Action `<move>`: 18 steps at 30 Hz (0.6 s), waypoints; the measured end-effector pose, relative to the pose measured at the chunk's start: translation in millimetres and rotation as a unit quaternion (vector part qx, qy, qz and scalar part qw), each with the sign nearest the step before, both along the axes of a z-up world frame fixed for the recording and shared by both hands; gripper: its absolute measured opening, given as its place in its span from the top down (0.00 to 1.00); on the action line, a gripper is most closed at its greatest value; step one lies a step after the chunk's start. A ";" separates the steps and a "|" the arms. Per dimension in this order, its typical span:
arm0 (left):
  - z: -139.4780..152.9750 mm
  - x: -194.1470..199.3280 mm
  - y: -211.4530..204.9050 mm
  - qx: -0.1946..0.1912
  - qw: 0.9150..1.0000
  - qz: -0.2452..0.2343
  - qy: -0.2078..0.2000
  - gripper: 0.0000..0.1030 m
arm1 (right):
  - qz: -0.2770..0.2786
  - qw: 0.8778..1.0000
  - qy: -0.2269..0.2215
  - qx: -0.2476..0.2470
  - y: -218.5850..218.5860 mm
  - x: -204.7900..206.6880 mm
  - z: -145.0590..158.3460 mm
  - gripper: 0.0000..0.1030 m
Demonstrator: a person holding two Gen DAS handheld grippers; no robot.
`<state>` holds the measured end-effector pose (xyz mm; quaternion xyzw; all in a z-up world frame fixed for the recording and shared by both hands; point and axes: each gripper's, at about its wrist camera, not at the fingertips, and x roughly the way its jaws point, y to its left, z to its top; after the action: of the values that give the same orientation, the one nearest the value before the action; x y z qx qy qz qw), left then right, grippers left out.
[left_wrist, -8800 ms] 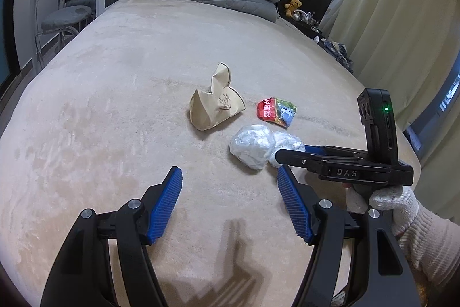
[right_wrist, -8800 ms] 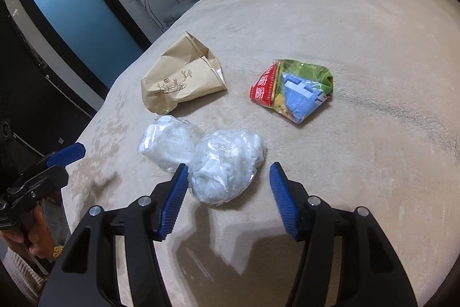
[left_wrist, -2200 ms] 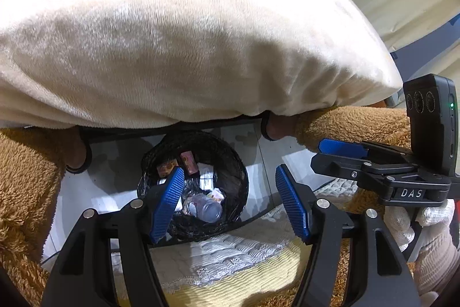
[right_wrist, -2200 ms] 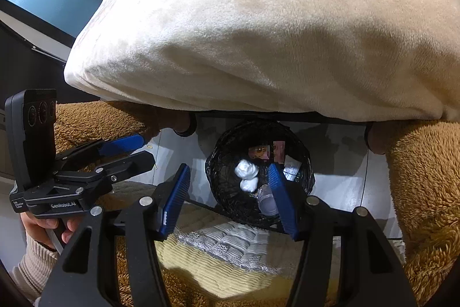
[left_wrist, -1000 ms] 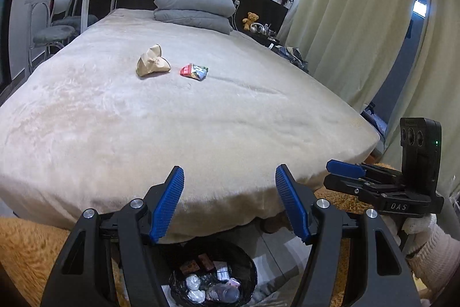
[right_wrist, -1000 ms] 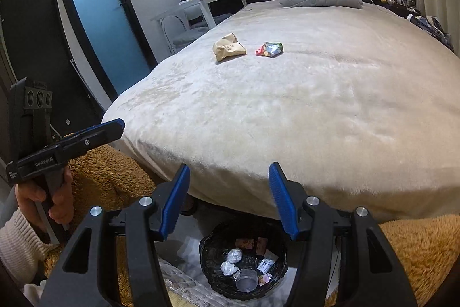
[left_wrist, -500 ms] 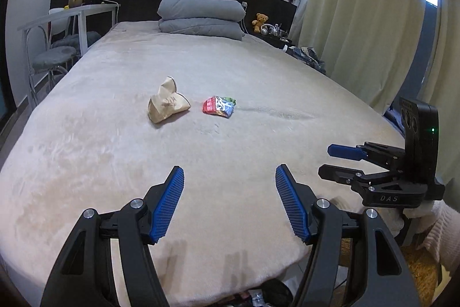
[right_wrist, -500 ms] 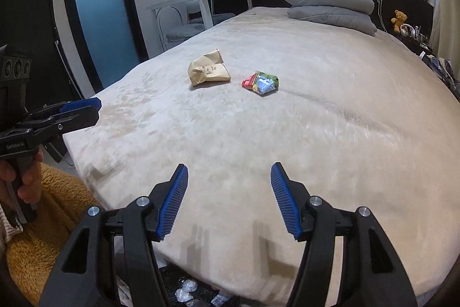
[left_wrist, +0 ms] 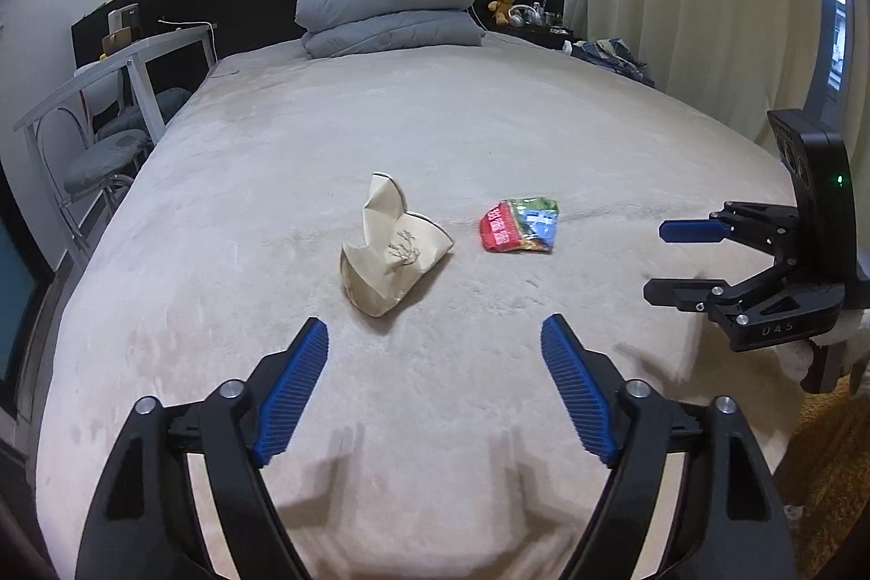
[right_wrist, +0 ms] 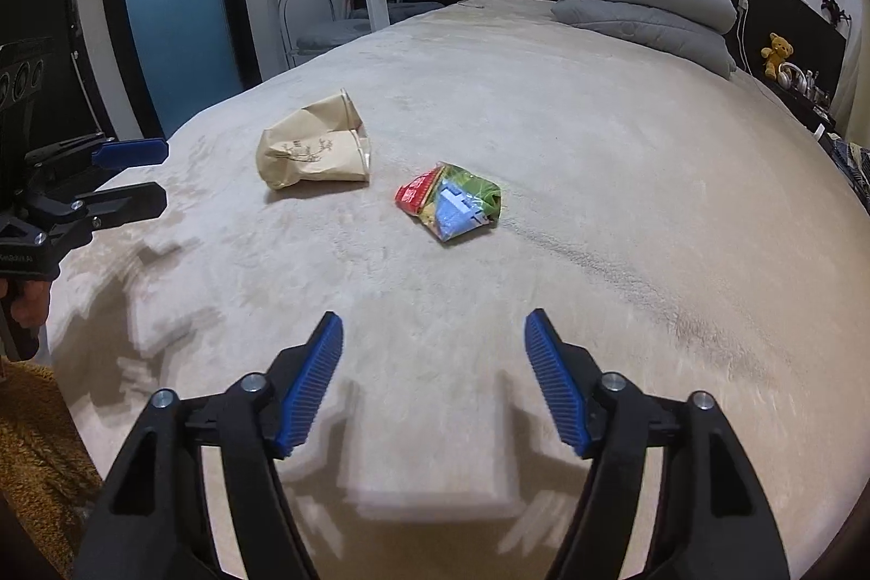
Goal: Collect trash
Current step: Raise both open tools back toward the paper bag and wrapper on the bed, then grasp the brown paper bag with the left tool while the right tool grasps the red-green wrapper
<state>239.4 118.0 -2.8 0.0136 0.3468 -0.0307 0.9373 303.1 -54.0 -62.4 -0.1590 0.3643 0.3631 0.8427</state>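
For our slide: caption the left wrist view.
Open left tool over a bed, facing a paper bag and snack wrapper.

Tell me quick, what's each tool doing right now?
Left tool: open, holding nothing, jaws just widened.
Right tool: open, holding nothing, jaws just widened.

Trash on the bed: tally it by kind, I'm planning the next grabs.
Crumpled paper bag: 1
Snack wrapper: 1
Total: 2, both lying apart on the blanket, neither held.
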 end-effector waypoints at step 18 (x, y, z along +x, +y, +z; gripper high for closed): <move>-46.9 81.2 8.1 0.100 0.994 -0.036 0.031 0.21 | 0.029 0.999 -0.022 -0.038 63.6 75.5 -26.1 0.19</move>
<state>320.6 126.1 -49.6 0.1192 0.3761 -0.0295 0.9184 378.6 9.6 -88.5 -0.2090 0.3548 0.3695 0.8330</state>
